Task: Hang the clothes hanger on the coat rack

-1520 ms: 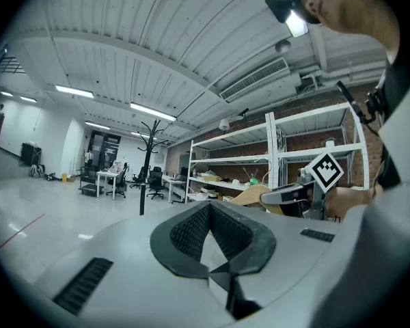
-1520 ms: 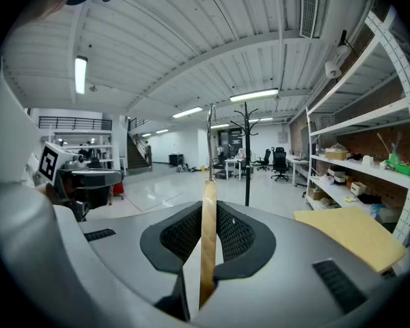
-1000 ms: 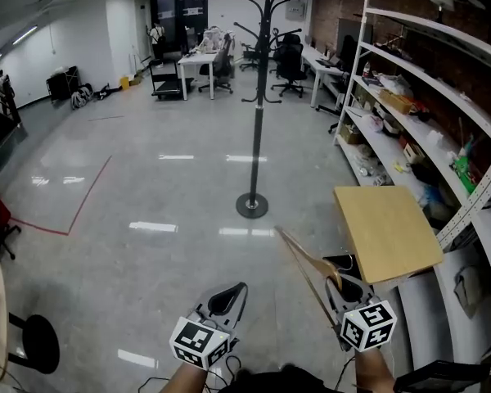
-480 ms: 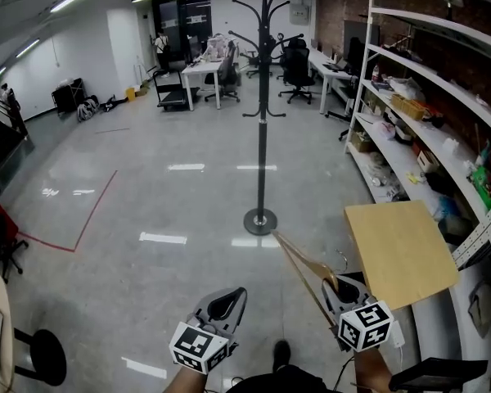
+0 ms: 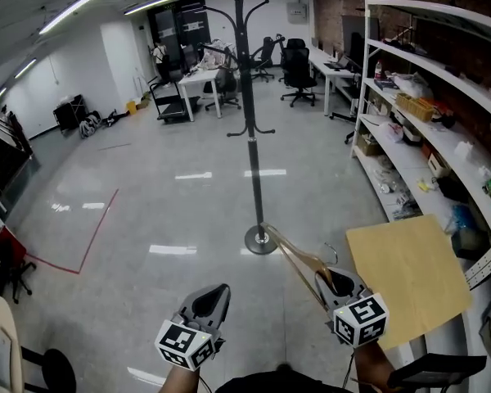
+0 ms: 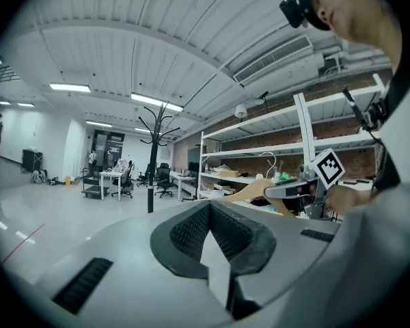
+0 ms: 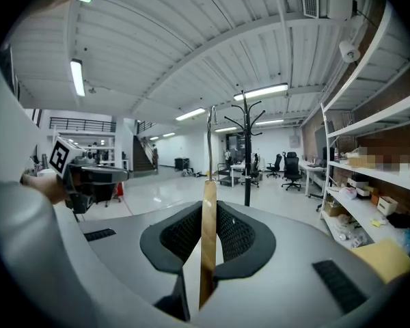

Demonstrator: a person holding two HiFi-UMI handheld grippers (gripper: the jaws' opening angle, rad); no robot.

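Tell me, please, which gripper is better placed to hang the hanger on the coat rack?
Right. The right gripper is shut on the wooden hanger, with the coat rack roughly ahead in its view. The left gripper is shut and holds nothing.

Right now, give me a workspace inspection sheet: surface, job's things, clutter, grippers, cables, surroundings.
Surface: glossy grey floor, red line at left.
Job's things: wooden clothes hanger held, not yet hung; coat rack upright ahead, nothing seen on its hooks.
Clutter: wooden board at right beside the shelving.
Grippers: left gripper shut, empty; right gripper shut on the hanger.
Cables: nothing seen.
Surroundings: stocked shelving at right; desk and office chairs at the far end.
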